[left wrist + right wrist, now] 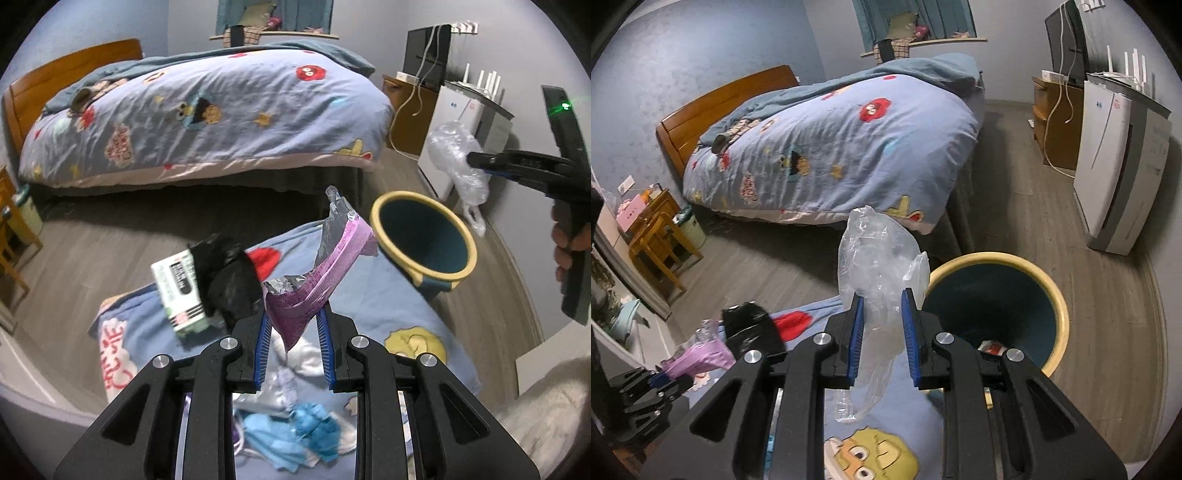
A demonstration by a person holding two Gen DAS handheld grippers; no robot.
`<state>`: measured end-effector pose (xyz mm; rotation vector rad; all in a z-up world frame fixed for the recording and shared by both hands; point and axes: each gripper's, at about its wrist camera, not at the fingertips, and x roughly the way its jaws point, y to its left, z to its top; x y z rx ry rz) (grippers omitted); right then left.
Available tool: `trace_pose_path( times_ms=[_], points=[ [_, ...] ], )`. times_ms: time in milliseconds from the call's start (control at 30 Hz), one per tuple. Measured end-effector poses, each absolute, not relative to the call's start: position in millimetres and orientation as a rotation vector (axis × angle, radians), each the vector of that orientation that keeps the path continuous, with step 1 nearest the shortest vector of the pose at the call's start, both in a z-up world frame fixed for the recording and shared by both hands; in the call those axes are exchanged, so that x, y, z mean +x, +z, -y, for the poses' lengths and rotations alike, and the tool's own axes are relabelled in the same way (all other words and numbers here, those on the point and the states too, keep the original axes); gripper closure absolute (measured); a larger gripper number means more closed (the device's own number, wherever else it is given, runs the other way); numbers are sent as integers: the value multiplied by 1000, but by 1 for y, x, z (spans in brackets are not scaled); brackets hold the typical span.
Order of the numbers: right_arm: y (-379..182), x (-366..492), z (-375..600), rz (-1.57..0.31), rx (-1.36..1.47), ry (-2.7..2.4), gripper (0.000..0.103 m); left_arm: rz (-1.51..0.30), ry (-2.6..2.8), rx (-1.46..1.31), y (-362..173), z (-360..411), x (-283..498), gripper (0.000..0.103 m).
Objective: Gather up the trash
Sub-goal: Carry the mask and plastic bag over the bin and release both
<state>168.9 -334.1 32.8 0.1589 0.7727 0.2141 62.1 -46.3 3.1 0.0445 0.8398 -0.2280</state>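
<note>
My left gripper (293,325) is shut on a purple and silver wrapper (325,266) and holds it above a blue patterned cloth (391,302). A black bag (229,277), a white and green box (177,291) and blue crumpled trash (314,428) lie on that cloth. My right gripper (882,306) is shut on a clear plastic bag (879,258), left of a bin (1056,295) with a yellow rim and dark blue inside. In the left wrist view the right gripper (471,158) holds the bag (454,155) above and right of the bin (469,251).
A bed (207,110) with a blue cartoon duvet fills the back. A white appliance (1115,177) and a wooden cabinet (1052,122) stand along the right wall. A wooden chair (661,243) and small pail (690,225) stand at the left. Grey wood floor (1015,206) lies between.
</note>
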Motion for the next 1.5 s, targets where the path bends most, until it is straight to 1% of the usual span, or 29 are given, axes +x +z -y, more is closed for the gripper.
trace_pose_path(
  times_ms=[167,500,933,1300,1367,1400,1433,1467,1500],
  points=[
    [7,190,359,-827,222,170,84,-849,-268,56,-2,79,83,78],
    [-23,213,391,-890,266,98,84,-868,-338,96,-21,143,127,78],
    [-81,233,435,-1007,341,-61,83,-1001,-388,147,-78,217,194,78],
    [-91,235,455,-996,401,-119,83,-999,-399,187,-97,255,221,78],
    [-88,235,456,-978,411,-112,81,-992,-408,186,-98,258,222,78],
    [-87,236,456,-970,413,-111,75,-988,-410,183,-98,259,222,74],
    [-85,236,457,-961,419,-112,69,-977,-409,184,-97,260,221,64],
    [-85,235,458,-955,423,-114,56,-967,-407,189,-95,261,220,56],
    [-84,235,459,-951,427,-117,50,-949,-405,199,-94,262,218,41]
  ],
)
